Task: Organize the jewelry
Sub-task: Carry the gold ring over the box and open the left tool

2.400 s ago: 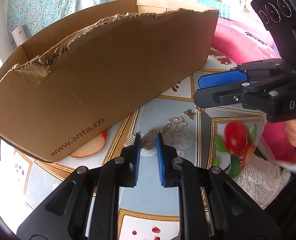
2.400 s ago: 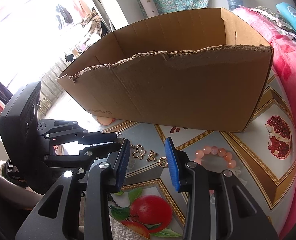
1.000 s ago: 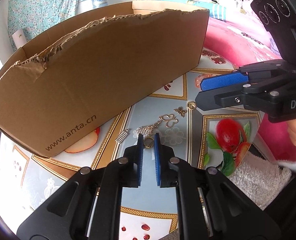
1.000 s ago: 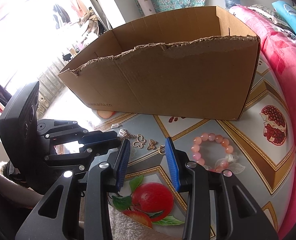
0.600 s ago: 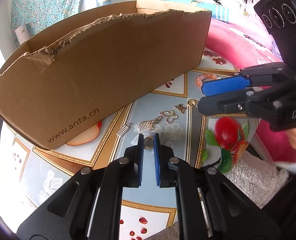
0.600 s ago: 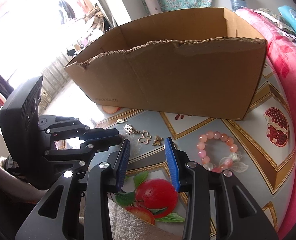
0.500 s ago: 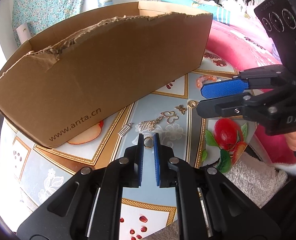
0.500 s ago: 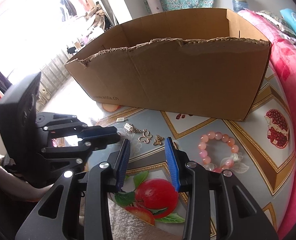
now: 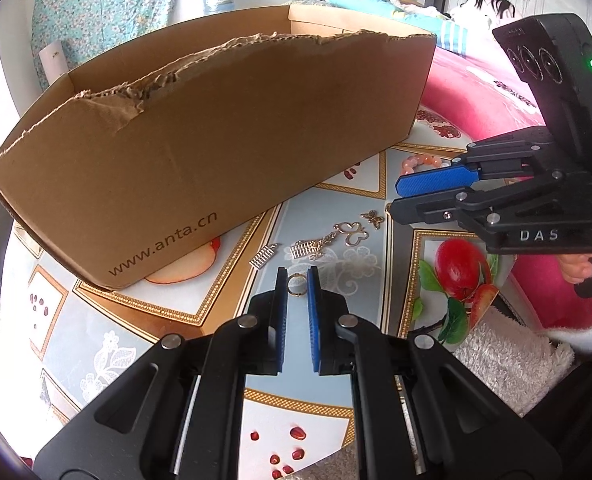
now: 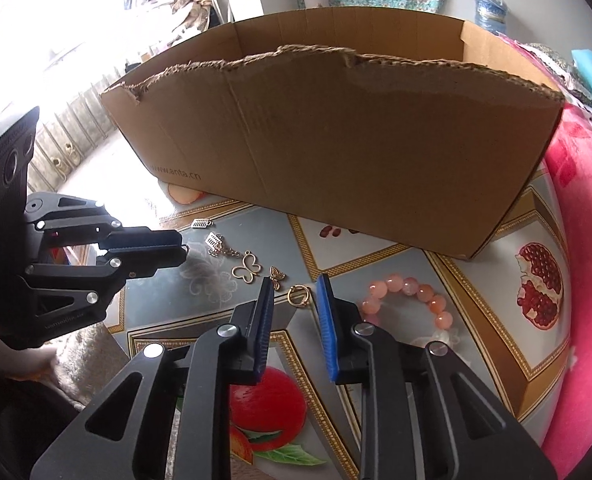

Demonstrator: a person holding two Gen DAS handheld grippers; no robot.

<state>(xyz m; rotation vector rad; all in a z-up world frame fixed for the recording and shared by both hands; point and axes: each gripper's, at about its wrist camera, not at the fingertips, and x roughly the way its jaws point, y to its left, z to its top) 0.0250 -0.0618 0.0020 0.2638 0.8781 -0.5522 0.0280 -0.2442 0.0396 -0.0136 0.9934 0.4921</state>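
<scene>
My left gripper (image 9: 297, 280) is shut on a small gold ring (image 9: 295, 282), pinched between its blue pads and held just above the table. My right gripper (image 10: 296, 288) is open and empty, with a second gold ring (image 10: 299, 295) lying on the table between its fingertips. A gold butterfly outline pendant on a chain (image 9: 350, 233) (image 10: 247, 267), a small butterfly charm (image 9: 372, 219) (image 10: 276, 273) and two silver charms (image 9: 263, 257) (image 9: 303, 249) lie in front of the cardboard box (image 9: 216, 140) (image 10: 356, 152). A pink bead bracelet (image 10: 408, 300) lies at the right.
The box stands open-topped with a torn front rim across the back of the fruit-patterned tablecloth (image 9: 116, 344). A pink blanket (image 10: 588, 280) borders the table's right side. A fluffy cloth (image 9: 508, 360) lies at the near right edge.
My left gripper closed on the small gold ring and lifted it back from the chain. My right gripper drew back a little and stayed open over the other ring.
</scene>
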